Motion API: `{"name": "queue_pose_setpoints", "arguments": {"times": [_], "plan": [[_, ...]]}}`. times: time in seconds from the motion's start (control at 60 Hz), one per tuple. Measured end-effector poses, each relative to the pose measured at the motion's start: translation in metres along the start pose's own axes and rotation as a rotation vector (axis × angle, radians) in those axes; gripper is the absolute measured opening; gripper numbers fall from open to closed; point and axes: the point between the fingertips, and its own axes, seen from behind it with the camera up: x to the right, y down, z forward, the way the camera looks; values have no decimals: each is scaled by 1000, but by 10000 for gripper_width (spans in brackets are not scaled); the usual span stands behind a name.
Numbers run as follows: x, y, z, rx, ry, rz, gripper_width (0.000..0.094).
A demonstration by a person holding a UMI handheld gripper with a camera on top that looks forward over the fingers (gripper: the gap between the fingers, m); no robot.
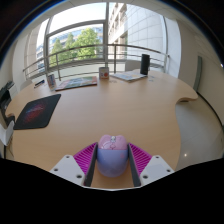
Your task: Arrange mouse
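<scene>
A pale lilac-pink mouse sits between my two fingers, its rounded back facing me. My gripper has its magenta pads pressed against both sides of the mouse, holding it above the wooden table. A dark mouse mat with a reddish glow in its middle lies on the table far ahead to the left of the fingers.
At the table's far edge stand a flat book or sheet, a small cup, a laptop-like flat item and a dark box. A window with a railing runs behind. A chair stands at the left.
</scene>
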Motion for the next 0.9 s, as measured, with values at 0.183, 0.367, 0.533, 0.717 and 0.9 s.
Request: {"name": "queue_pose_setpoints", "arguments": {"times": [0.183,0.367,0.533,0.717,0.9], "plan": [[-1,-1,0,-6,21,-16,459],[14,-42,-14,39,114,6,436],[-11,-178,-51,219,161,45,436],[-136,-315,-72,435,61,41,435],[-302,-277,3,304,-134,-23,433]]}}
